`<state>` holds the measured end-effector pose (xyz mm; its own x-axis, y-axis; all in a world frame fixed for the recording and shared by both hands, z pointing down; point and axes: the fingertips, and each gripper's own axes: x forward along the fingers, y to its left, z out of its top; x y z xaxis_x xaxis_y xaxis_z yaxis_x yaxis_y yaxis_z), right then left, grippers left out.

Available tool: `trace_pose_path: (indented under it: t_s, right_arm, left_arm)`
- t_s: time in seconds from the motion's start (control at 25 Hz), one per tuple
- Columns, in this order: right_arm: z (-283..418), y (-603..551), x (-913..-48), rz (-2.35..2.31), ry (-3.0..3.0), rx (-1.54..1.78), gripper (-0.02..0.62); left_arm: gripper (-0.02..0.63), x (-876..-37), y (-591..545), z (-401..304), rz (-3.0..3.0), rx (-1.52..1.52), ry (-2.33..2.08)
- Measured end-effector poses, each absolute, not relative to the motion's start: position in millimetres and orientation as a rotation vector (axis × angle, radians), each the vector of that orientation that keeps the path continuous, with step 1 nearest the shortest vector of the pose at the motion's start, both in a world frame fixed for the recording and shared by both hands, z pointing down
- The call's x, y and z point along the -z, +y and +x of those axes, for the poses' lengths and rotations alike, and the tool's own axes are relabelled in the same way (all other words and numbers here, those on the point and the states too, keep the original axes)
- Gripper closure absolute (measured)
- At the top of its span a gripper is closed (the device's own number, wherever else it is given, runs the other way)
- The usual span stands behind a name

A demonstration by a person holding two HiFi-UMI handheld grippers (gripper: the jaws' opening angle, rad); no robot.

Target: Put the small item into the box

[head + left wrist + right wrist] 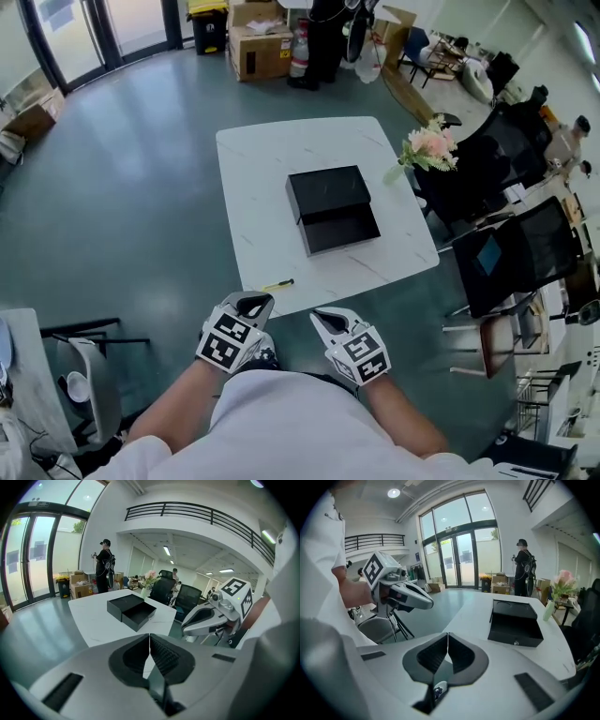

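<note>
Looking down, we see a big white table (253,178) with a black box (333,208) in the middle, its open part on the near side. Our left gripper (251,302) and right gripper (326,319) hang near the table's near edge, both shut tight and empty. The small yellow item (277,284) lies on that edge, just beyond the left gripper.

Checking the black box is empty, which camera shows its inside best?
The head view: it looks steeply down into the open black box. Both gripper views catch it at low slants, showing less of the inside.
</note>
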<state>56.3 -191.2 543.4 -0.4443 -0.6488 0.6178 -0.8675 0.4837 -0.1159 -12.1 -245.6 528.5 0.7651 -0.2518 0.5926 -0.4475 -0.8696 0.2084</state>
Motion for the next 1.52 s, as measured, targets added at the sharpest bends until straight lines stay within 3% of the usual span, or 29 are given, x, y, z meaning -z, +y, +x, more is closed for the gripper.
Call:
trace_pose_path:
  t_s: [0.8, 1.16, 1.36, 1.52]
  right_arm:
    - [30.4, -265.9, -680.5, 0.581, -1.917, -0.145, 0.577]
    - [26.9, -281.7, -710.2, 0.311, -1.876, -0.015, 0.575]
    - [30.4, -283.3, -723.4, 0.209, -1.840, 0.002, 0.506]
    - [32.8, -282.2, -734.3, 0.150, -1.804, 0.001, 0.505]
  left_arm:
    - [0.589, -579.2, -290.3, -81.6, 2.413, -0.871, -0.837]
    - [0.589, -581.6, -282.3, -79.6, 2.293, -0.808, -0.985]
    - [0.589, -582.5, -273.9, -79.9, 2.255, -0.800, -1.026]
    - [0.589, -585.4, -269.4, -83.7, 2.230, -0.801, -1.041]
